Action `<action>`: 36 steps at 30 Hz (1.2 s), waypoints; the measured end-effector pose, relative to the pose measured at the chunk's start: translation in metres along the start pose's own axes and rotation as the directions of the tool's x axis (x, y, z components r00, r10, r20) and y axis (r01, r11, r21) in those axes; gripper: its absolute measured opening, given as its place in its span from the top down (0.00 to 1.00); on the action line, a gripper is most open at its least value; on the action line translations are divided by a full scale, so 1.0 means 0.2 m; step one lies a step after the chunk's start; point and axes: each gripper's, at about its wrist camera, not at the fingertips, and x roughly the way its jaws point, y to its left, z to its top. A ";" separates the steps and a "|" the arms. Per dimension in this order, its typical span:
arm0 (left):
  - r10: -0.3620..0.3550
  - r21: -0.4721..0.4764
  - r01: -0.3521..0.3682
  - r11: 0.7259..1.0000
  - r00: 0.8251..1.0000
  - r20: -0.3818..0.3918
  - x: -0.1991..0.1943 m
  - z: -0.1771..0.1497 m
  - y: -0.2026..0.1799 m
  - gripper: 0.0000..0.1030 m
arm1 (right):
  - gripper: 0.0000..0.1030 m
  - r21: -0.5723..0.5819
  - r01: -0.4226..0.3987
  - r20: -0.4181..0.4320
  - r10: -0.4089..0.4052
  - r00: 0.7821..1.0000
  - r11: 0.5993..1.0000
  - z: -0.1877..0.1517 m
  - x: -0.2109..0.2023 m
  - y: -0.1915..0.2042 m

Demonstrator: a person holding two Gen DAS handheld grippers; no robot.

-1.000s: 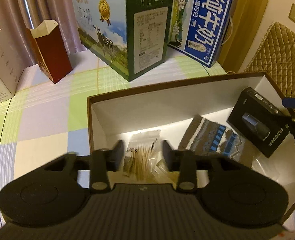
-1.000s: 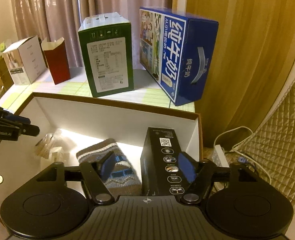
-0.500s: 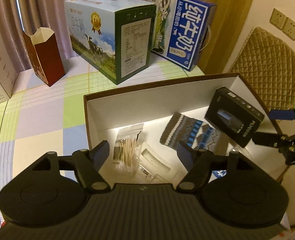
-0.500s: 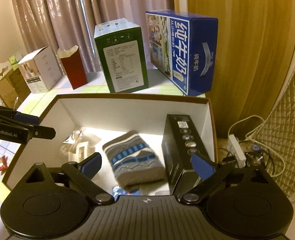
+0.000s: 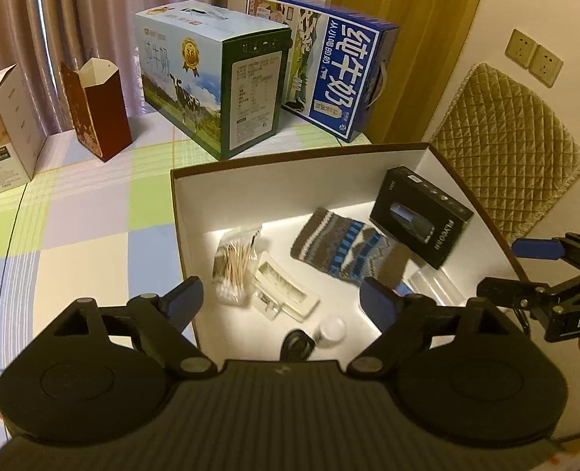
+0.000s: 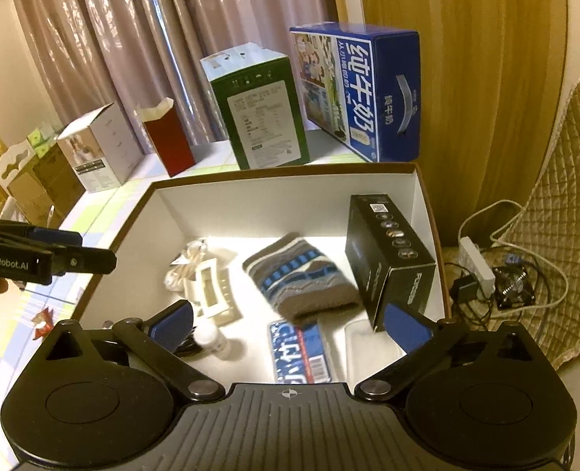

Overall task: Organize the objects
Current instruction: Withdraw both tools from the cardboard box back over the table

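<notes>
Both grippers risen above white box (image 5: pixel 290 180), fingers wide, empty; checked tablecloth (image 5: pixel 74 227); curtains (image 6: pixel 132 39) behind.

Two milk cartons (image 5: pixel 215 90) (image 5: pixel 329 62), a red paper bag (image 5: pixel 97 114) and a quilted chair (image 5: pixel 509 149) stand behind.

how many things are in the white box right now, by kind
black cartons: 1, black carton
knitted items: 1, striped knit piece
cotton swab bags: 1, swab bag
cream plastic trays: 1, tray
small white bottles: 1, bottle
blue printed packs: 1, pack
clear plastic packs: 1, pack
small black items: 1, item
total: 8
</notes>
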 end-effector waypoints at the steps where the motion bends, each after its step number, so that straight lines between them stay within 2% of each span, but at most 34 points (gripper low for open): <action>1: 0.001 -0.003 -0.001 1.000 1.000 0.001 -0.02 -0.01 0.00 0.18 | 0.02 0.004 -0.001 0.003 0.001 1.000 1.000 -0.01 -0.01 0.01; 17: -0.009 -0.041 0.010 0.999 1.000 0.008 -0.23 -0.22 0.00 0.18 | 0.02 0.058 -0.003 0.010 0.002 1.000 0.998 -0.17 -0.17 0.15; 22: -0.009 -0.057 0.009 0.998 1.000 0.000 -0.28 -0.30 0.03 0.16 | 0.02 0.109 -0.009 0.014 0.008 1.000 0.994 -0.23 -0.20 0.20; 36: 0.002 -0.088 -0.004 0.996 1.000 -0.020 -0.40 -0.49 0.15 0.16 | 0.02 0.155 -0.029 -0.021 0.033 0.999 0.987 -0.38 -0.20 0.44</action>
